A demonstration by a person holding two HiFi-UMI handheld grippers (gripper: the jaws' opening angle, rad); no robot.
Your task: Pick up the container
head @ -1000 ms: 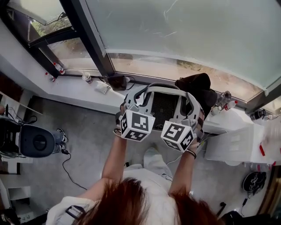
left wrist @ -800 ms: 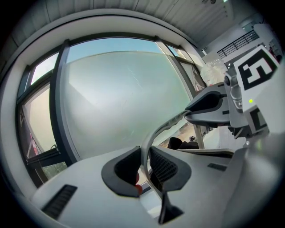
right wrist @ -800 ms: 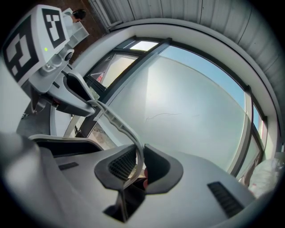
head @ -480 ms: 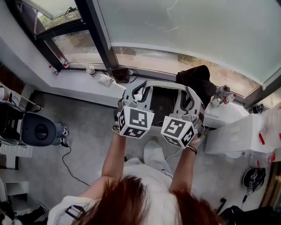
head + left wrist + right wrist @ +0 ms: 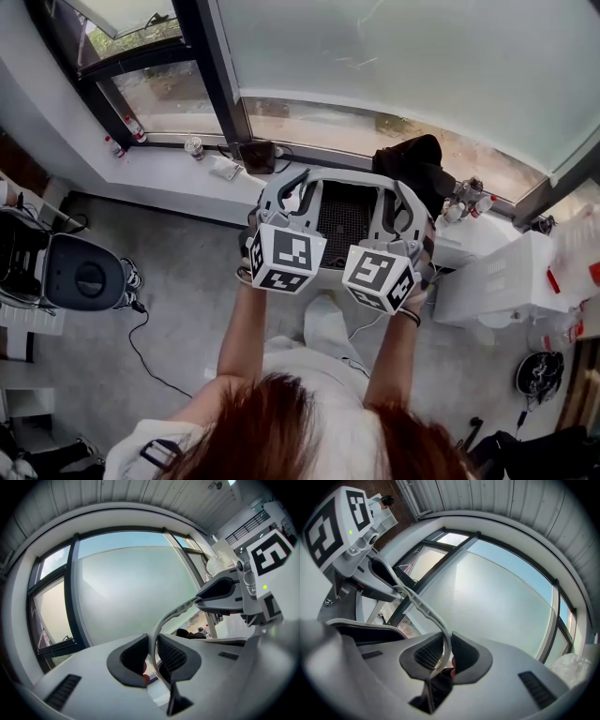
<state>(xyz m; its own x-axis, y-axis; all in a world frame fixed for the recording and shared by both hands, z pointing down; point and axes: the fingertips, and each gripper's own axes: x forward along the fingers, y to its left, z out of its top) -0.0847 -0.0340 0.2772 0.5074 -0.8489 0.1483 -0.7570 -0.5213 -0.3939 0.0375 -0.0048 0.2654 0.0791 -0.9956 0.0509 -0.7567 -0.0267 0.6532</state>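
Note:
The container (image 5: 349,217) is a white basket with a dark mesh bottom, held in the air in front of the window. My left gripper (image 5: 279,204) is shut on its left rim and my right gripper (image 5: 409,223) on its right rim. In the left gripper view the thin white rim (image 5: 174,614) runs between the two dark pads (image 5: 174,654) of the left gripper (image 5: 153,656), and the right gripper (image 5: 243,592) shows on the far side. In the right gripper view the rim (image 5: 423,610) is pinched by the right gripper (image 5: 444,657), with the left gripper (image 5: 358,557) across from it.
A white window sill (image 5: 178,183) below the glass carries small bottles and a cup (image 5: 194,147). A black bag (image 5: 417,167) lies on the sill to the right. A white box (image 5: 502,281) stands at right, and a black round device (image 5: 84,278) with a cable at left on the floor.
Both grippers keep their hold on the container. It has barely moved; the head view has shifted slightly against the sill and floor.

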